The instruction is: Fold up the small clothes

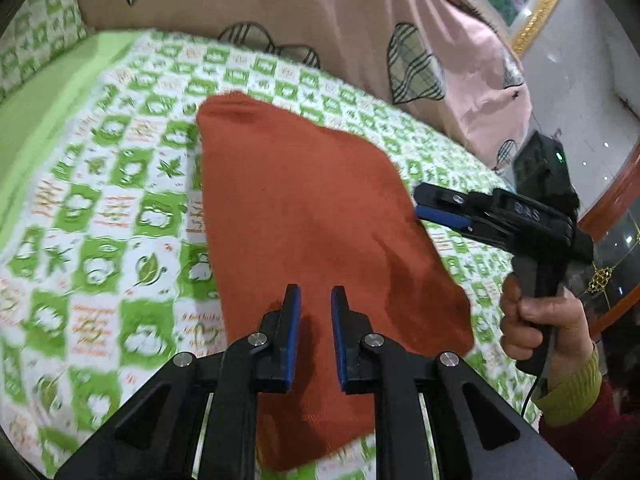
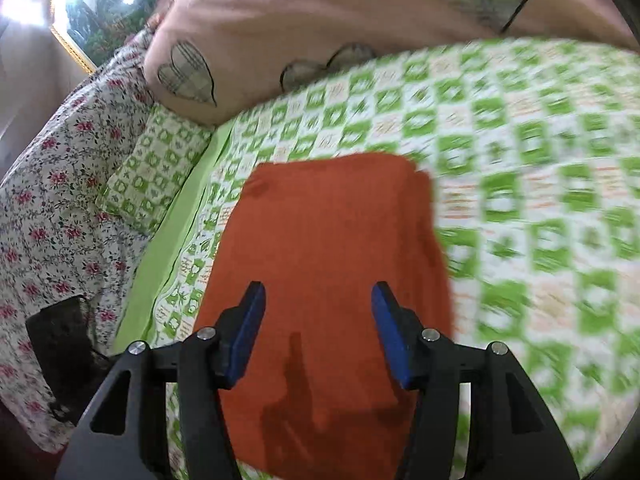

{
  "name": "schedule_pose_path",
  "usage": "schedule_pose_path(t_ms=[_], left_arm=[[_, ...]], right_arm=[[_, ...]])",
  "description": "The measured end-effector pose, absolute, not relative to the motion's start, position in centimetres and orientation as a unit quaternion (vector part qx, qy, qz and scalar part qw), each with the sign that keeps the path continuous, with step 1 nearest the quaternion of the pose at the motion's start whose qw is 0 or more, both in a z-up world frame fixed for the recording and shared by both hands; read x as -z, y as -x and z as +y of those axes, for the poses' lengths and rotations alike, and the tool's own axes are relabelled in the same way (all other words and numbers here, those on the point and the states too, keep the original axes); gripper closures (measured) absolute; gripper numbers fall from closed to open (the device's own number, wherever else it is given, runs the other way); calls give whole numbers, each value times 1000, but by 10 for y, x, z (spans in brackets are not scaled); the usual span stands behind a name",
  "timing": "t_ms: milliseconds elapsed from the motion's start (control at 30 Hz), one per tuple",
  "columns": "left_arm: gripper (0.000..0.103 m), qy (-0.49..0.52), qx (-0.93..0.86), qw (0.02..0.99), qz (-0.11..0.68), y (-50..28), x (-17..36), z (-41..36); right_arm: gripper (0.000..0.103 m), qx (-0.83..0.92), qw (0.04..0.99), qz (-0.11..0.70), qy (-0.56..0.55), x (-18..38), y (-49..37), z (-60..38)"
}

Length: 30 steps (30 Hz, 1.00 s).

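Observation:
A folded rust-orange garment (image 1: 312,216) lies flat on the green and white checked bedsheet (image 1: 100,208). My left gripper (image 1: 316,300) hovers above its near end with the jaws a narrow gap apart and nothing between them. My right gripper (image 1: 416,202) shows in the left wrist view at the garment's right edge, held in a hand. In the right wrist view the garment (image 2: 332,248) fills the middle, and my right gripper (image 2: 318,300) is wide open and empty above its near part.
A pink quilt with checked heart patches (image 1: 320,12) is bunched along the far side of the bed. A floral cloth (image 2: 52,208) and a black device (image 2: 60,348) lie at the left. A framed picture (image 2: 108,12) hangs behind.

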<state>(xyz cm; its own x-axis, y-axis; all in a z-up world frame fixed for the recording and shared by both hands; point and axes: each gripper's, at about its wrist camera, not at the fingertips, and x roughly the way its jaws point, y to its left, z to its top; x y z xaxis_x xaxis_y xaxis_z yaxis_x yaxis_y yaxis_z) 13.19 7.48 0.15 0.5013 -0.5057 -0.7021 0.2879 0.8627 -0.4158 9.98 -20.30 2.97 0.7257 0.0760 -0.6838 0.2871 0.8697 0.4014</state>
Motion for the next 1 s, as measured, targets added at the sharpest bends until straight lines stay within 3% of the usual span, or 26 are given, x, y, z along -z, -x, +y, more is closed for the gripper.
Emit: schedule_pose_path(t_ms=[33, 100, 133, 233, 533, 700, 867, 1000], left_arm=[[89, 119, 220, 857, 451, -139, 6, 74], [91, 124, 215, 848, 467, -147, 21, 74], [94, 124, 215, 847, 469, -149, 26, 74], [94, 119, 214, 852, 462, -148, 27, 72], [87, 112, 234, 855, 448, -105, 2, 76], [86, 87, 224, 848, 472, -84, 25, 75], [86, 86, 212, 853, 469, -75, 32, 72], [86, 90, 206, 854, 469, -74, 32, 72]], right_arm=[[53, 60, 891, 374, -249, -23, -108, -207], [81, 90, 877, 401, -247, -6, -123, -223], [103, 106, 870, 411, -251, 5, -129, -235], [103, 96, 860, 398, -305, 18, -129, -259], [99, 106, 886, 381, -245, -13, -98, -216], [100, 108, 878, 420, -201, 9, -57, -181], [103, 120, 875, 387, -264, 28, -23, -200], [100, 137, 882, 385, -237, 19, -15, -181]])
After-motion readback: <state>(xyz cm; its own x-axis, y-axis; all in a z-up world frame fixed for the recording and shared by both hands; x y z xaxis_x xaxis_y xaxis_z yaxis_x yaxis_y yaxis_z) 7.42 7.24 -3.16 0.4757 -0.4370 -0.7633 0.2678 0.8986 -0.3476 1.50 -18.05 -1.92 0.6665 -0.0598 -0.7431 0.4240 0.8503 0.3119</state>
